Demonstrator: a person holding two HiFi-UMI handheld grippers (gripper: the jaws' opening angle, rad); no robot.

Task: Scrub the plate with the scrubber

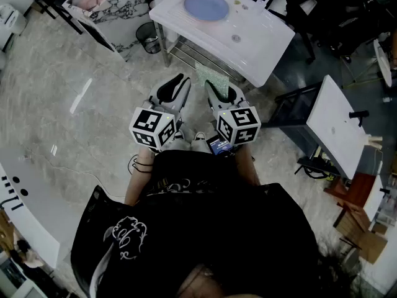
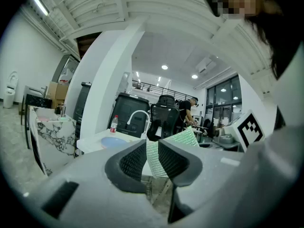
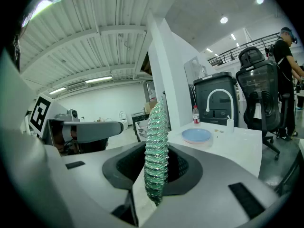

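The blue plate [image 1: 206,6] lies on the white sink table [image 1: 260,48] ahead of me; it also shows in the left gripper view as the plate [image 2: 113,142] and in the right gripper view as the plate [image 3: 196,135]. My right gripper [image 1: 220,90] [image 3: 154,161] is shut on the green mesh scrubber [image 3: 156,146], which stands edge-on between its jaws. The scrubber [image 1: 203,73] pokes forward, short of the table. My left gripper [image 1: 175,87] [image 2: 152,159] hangs beside it with jaws nearly together and nothing in them; the scrubber [image 2: 183,139] shows beyond them.
A faucet [image 3: 218,99] and a bottle [image 3: 195,114] stand at the sink table's back. A wire bin [image 1: 147,37] and a marble-topped table [image 1: 105,2] are to the left. A second white table [image 1: 338,126] and black chairs [image 1: 335,17] are on the right.
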